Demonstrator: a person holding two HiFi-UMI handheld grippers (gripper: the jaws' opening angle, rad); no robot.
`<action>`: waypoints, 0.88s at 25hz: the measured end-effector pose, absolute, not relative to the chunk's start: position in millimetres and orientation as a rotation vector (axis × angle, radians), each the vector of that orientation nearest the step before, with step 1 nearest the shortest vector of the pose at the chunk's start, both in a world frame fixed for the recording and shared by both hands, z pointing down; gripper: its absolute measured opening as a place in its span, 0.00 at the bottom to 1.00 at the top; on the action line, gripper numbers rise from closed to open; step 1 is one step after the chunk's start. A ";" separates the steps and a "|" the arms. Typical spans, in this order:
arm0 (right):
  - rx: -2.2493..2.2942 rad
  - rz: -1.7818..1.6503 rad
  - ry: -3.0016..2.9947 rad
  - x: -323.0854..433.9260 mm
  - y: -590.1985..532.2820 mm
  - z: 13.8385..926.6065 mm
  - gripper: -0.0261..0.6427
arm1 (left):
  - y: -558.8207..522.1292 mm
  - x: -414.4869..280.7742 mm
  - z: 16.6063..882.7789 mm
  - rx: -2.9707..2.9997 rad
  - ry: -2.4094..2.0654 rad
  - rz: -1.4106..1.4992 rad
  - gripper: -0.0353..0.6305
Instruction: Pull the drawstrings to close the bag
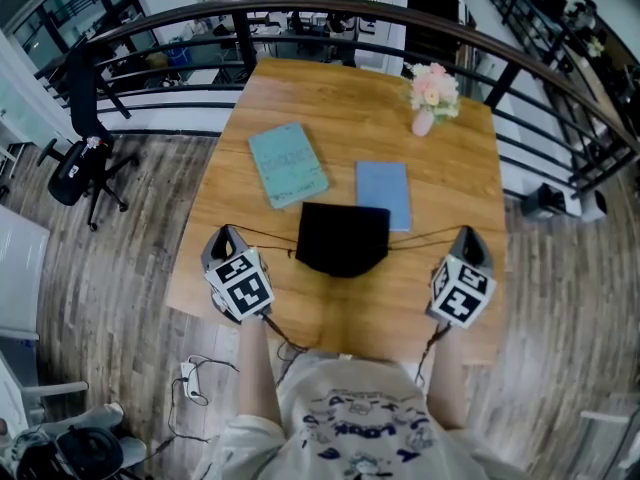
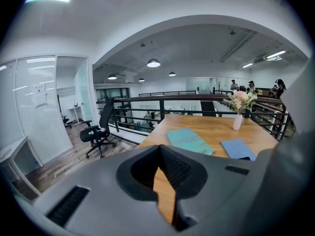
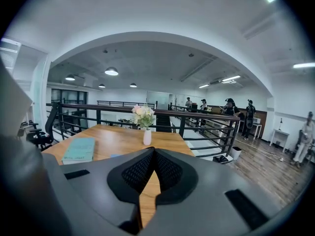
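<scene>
A black drawstring bag [image 1: 342, 238] lies on the wooden table [image 1: 350, 108], near its front edge. One thin dark drawstring [image 1: 265, 235] runs left from the bag to my left gripper [image 1: 227, 233], whose jaws are shut on it. A second drawstring [image 1: 425, 238] runs right to my right gripper [image 1: 467, 234], also shut on its string. Both strings look stretched nearly straight. In the left gripper view the left gripper [image 2: 158, 147] shows closed jaws, and so does the right gripper [image 3: 153, 150] in the right gripper view. Neither string shows in those two views.
Behind the bag lie a teal book [image 1: 287, 164] and a blue book [image 1: 384, 193]. A small vase of flowers [image 1: 430, 98] stands at the far right corner. A black railing [image 1: 300, 13] rings the table. An office chair [image 1: 85, 158] stands on the floor at left.
</scene>
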State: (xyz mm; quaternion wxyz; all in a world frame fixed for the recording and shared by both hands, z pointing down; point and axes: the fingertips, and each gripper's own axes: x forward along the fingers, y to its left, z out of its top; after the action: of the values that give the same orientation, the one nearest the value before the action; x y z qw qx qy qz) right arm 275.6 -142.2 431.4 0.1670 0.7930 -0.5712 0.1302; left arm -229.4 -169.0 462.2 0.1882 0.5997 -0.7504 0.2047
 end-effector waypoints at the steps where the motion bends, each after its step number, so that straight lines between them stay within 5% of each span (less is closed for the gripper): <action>1: 2.244 0.367 -1.643 271.8 -143.5 431.8 0.04 | -169.6 -227.1 462.2 1.691 -2.109 0.576 0.06; 22: 2.025 0.312 -1.971 182.2 -148.2 431.3 0.04 | -163.7 -104.8 452.0 2.101 -1.830 0.549 0.08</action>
State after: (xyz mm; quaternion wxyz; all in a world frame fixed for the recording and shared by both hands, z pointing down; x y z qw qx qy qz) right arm 182.2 -148.2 431.3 0.1485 0.7044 -0.6855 0.1085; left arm -104.8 -163.7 452.0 0.1504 0.7315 -0.6370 0.1911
